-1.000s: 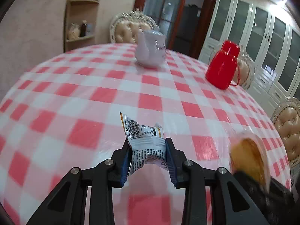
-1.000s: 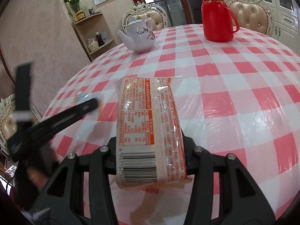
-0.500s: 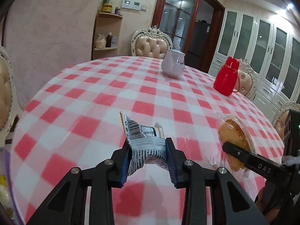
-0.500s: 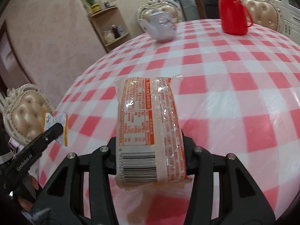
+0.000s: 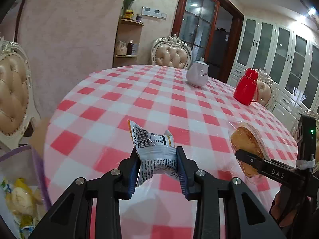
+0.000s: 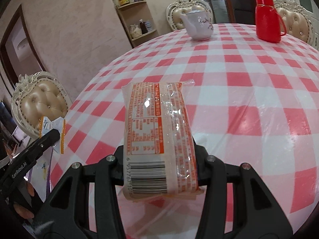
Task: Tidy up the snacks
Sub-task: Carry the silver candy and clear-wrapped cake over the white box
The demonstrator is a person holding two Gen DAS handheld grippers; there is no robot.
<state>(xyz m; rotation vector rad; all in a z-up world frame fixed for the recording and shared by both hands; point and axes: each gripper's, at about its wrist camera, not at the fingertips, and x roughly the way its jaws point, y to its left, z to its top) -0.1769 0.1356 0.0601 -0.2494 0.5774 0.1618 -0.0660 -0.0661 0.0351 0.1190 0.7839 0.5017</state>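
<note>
The left gripper (image 5: 157,171) is closed on a small grey-and-white snack packet (image 5: 154,153), pinched across its crumpled middle by the blue-padded fingers (image 5: 133,174). The packet's long axis runs forward and up from the fingers, its barcoded end raised above the red-checked surface (image 5: 123,107). The right gripper (image 6: 159,165) is clamped on a long orange-printed bread pack (image 6: 157,137), held near its barcoded end. The pack's long axis points straight ahead along the fingers, its far sealed end aimed toward the white teapot (image 6: 198,27) and the red flask (image 6: 267,18). Both snacks are carried above the surface. At the lower left of the left view, a purple-rimmed container (image 5: 37,171) can be seen, apparently holding wrapped snacks
</note>
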